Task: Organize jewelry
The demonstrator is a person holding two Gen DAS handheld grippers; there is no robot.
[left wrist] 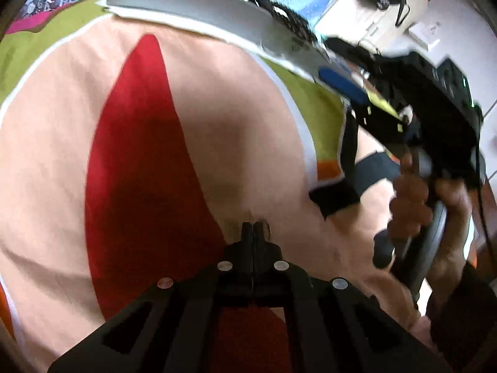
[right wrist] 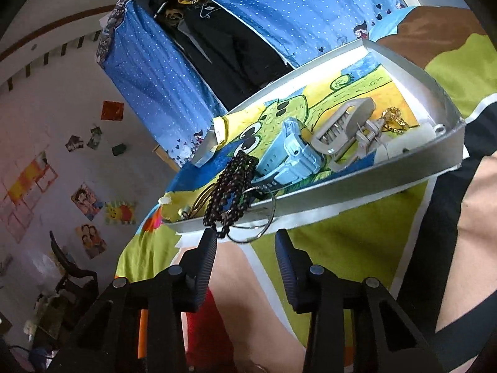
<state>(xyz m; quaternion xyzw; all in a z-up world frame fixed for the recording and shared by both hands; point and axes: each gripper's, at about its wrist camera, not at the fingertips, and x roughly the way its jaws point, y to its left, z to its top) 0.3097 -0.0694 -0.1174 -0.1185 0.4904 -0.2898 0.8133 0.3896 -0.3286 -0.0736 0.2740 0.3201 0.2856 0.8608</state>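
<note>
- Evidently, much of the sorting is judged done: several pieces are already gathered in the grey tray (right wrist: 357,183), which rests on a colourful bedspread (right wrist: 357,242).
- Inside the tray a pale blue watch (right wrist: 289,155), a beige hair clip (right wrist: 344,130) and a gold piece (right wrist: 394,120) are seen lying side by side on a cartoon-printed lining.
- A black bead strand (right wrist: 230,192) is draped over the tray's near rim, part inside and part hanging outside; a thin metal hoop (right wrist: 269,220) also overhangs that rim beside it.
- What is left, as a judgement, is to tuck the strand and the hoop fully inside; whether loose pieces remain elsewhere on the bed cannot be told.
- The right gripper (right wrist: 245,245) is held just before the hanging beads, its jaws parted and nothing caught between them.
- The left gripper (left wrist: 255,228) is pointed down at the peach and red print of the bedspread (left wrist: 155,155), its jaws pressed together; something small and pale shows at their tips, but whether it is gripped cannot be told.
- The beads are seen as small, dark, round and loosely looped, so they are expected to slip and swing if lifted.
</note>
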